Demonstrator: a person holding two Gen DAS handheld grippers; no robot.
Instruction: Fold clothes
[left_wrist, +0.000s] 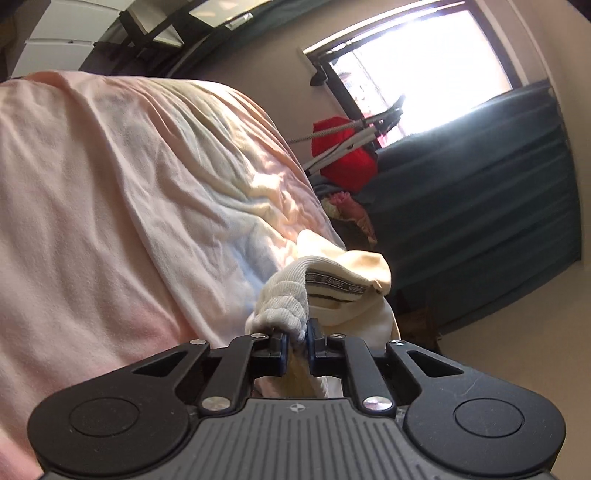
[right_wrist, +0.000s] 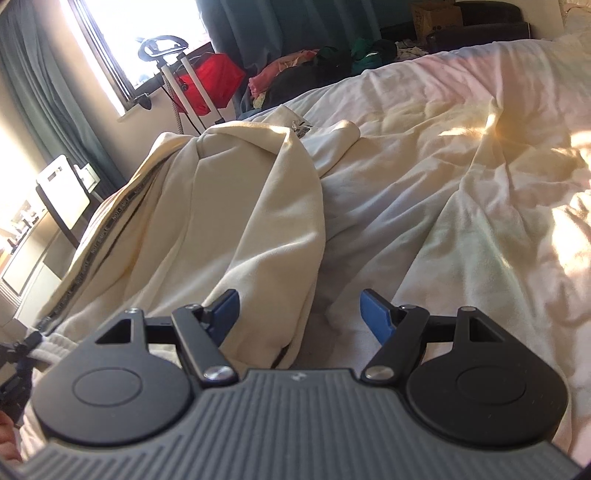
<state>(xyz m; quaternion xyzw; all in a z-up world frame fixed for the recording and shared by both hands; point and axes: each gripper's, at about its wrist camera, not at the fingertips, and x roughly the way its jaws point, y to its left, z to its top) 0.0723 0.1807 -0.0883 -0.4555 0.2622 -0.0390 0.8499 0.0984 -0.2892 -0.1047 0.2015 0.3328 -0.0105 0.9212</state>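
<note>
So the cream sweatshirt (right_wrist: 207, 221) is lying on the bed (right_wrist: 461, 177), stretched along the left edge with its long axis running away from the camera toward the window (right_wrist: 122, 40) end of the room. The left hand-held gripper (left_wrist: 297, 341) is clamped down tight on the ribbed cuff (left_wrist: 284, 295) of the garment, right at the near edge of the bed, so that end is already taken care of. The right hand-held gripper (right_wrist: 299, 314) is wide open with nothing pinched. A fold of the sweatshirt lies between its blue pads (right_wrist: 375, 317), closer to the left one, and the pads aren't pressing on it as far as I can see. The cloth fans out ahead and to the left of it. My guess is the right one needs to shift a touch left and close on that fold before anything gets lifted, since it's the nearer one to the body of the garment. The black lettered stripe (right_wrist: 99, 236) along the left side is a handy marker for the seam.
</note>
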